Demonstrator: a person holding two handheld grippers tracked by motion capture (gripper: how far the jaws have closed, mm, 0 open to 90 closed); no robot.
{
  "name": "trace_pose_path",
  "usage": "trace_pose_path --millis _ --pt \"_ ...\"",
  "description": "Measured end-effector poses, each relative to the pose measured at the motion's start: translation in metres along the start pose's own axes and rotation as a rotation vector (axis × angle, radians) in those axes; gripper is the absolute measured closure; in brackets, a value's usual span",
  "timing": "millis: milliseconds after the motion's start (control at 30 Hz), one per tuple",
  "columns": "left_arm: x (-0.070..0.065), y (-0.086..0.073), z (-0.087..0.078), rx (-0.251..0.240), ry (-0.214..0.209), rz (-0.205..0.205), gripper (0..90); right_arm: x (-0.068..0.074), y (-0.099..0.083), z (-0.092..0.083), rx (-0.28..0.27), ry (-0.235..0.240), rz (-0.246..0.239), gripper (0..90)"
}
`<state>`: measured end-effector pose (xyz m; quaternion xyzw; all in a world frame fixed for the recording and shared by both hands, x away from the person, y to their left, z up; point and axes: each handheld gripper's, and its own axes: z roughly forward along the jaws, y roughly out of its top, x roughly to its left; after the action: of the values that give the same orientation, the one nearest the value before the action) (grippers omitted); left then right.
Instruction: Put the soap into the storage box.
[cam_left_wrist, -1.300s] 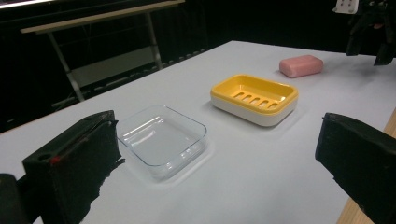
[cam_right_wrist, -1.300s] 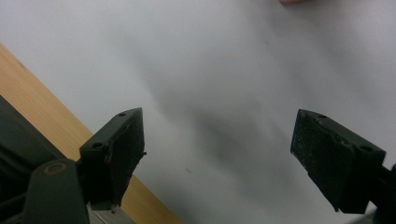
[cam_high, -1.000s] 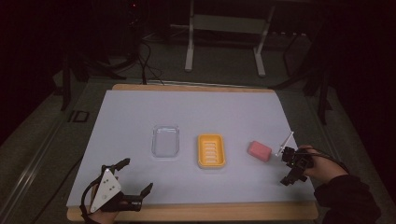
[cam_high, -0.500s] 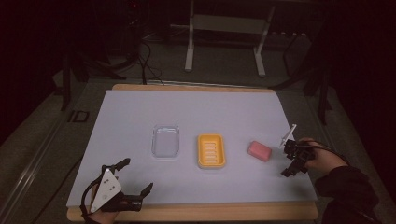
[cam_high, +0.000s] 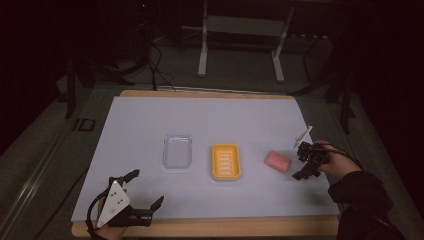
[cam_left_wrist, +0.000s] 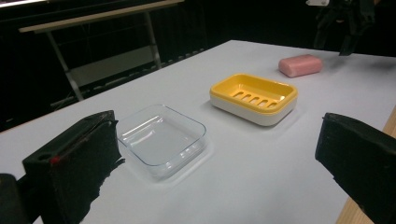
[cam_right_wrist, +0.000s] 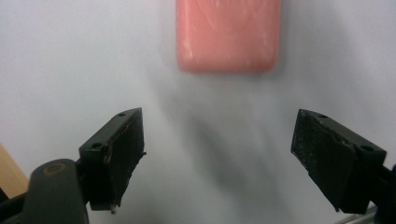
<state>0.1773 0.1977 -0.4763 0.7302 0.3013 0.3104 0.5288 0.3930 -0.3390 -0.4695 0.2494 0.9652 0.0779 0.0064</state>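
A pink soap bar lies on the white table sheet, right of a yellow soap dish. A clear plastic lid or tray rests left of the dish. My right gripper is just right of the soap, open, jaws pointing at it with a small gap. In the right gripper view the soap lies ahead of the open jaws, beyond their tips. My left gripper is open near the table's front left edge, holding nothing. Its view shows the clear tray, the dish and the soap.
The white sheet covers a wooden table whose front edge shows below. A metal stand and cables lie on the dark floor beyond the table. The other gripper appears far off in the left gripper view.
My right gripper has shifted slightly away from the soap and turned a little. The left gripper has stayed put.
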Motion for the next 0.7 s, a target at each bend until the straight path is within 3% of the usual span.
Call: trace_pose_path --millis 233,533,700 --pt "0.0 0.0 0.0 0.0 -0.002 -0.001 0.4 0.002 0.013 0.002 -0.026 -0.002 -0.002 17.3" --pt "0.0 0.0 0.0 -0.001 -0.002 0.0 0.4 0.003 0.027 0.003 -0.094 -0.019 -0.055 17.4" --pt "0.0 0.0 0.0 0.0 -0.004 -0.001 0.4 0.003 0.034 0.008 -0.101 0.007 -0.06 18.9"
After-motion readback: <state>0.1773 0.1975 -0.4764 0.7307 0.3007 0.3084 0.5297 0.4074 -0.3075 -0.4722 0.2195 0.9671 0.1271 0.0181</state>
